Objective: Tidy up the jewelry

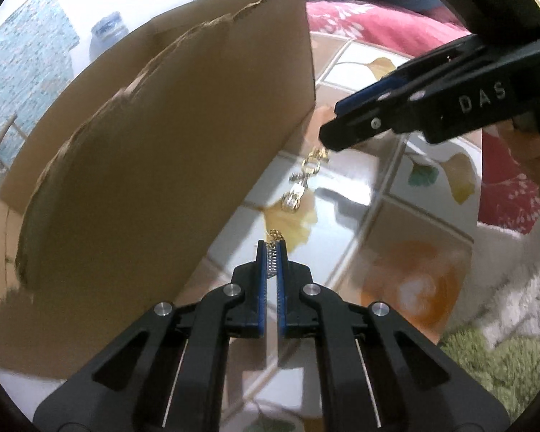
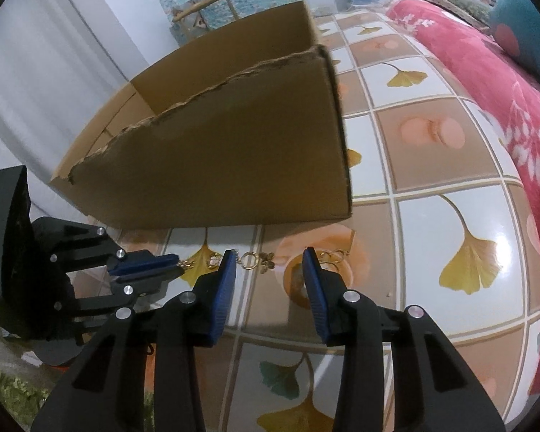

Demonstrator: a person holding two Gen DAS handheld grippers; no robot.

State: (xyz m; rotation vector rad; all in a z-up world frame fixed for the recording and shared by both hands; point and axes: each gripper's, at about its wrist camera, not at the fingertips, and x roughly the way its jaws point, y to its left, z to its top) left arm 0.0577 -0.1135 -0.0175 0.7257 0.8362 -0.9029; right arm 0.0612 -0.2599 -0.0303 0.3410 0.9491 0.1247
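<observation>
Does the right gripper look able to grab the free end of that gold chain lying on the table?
Probably yes. The right gripper is open astride the chain, nothing lies between them, and the cardboard box stands behind. The left gripper pinches the other end.

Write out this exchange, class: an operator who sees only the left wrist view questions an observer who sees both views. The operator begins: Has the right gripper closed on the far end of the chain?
Observer: No. The right gripper is open, its pads apart on either side of the chain.
Operator: What sits between its fingers?
Observer: A butterfly charm on the chain.
Operator: Is the cardboard box open?
Observer: Yes. The cardboard box has no lid, and bare inner walls show.
</observation>
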